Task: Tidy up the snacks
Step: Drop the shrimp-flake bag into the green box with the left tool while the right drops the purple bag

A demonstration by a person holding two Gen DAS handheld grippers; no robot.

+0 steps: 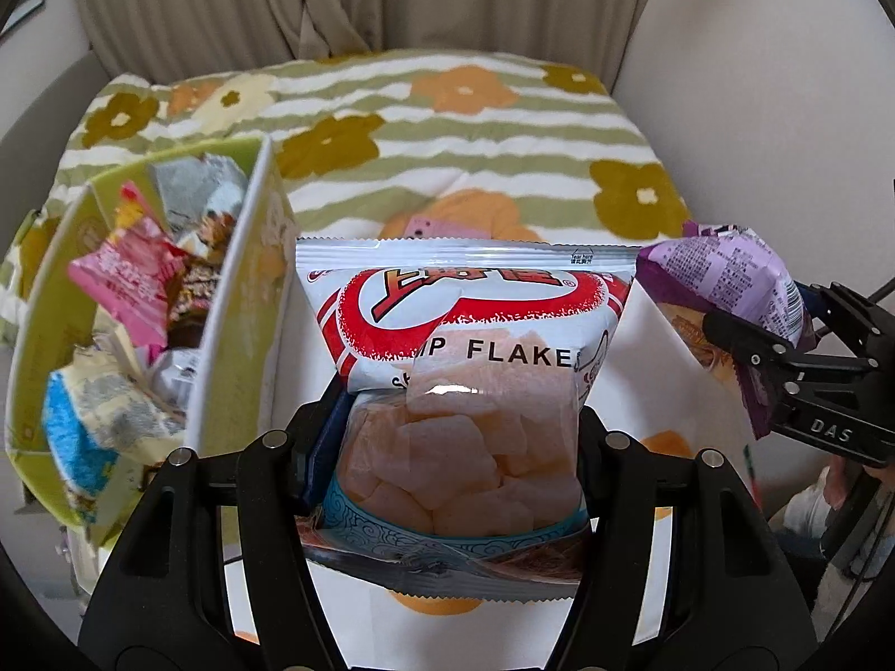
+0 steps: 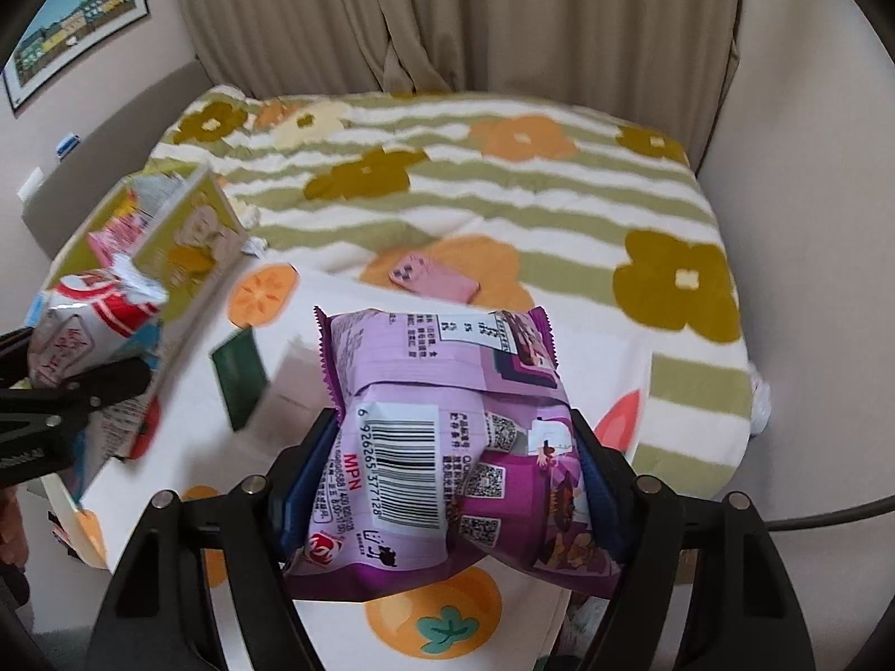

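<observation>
Both tongs are clamped shut: left tongs [image 1: 447, 447] on the white-and-red shrimp flakes bag [image 1: 464, 369], right tongs [image 2: 453, 481] on the purple foil snack packet [image 2: 447, 447]. The yellow-green cardboard snack box [image 1: 235, 302] sits just left of the left tongs, so the flakes bag is judged nearer.

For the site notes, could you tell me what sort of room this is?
Probably a bedroom: a bed under a flowered quilt, curtains behind it, a framed picture on the wall.

Lighting is soft, even and bright. Glare marks the shrimp flakes bag [image 1: 447, 390]. Fisheye distortion bends both views with dark corners. The snack box [image 2: 184, 235] is motion-blurred in the right wrist view.
</observation>
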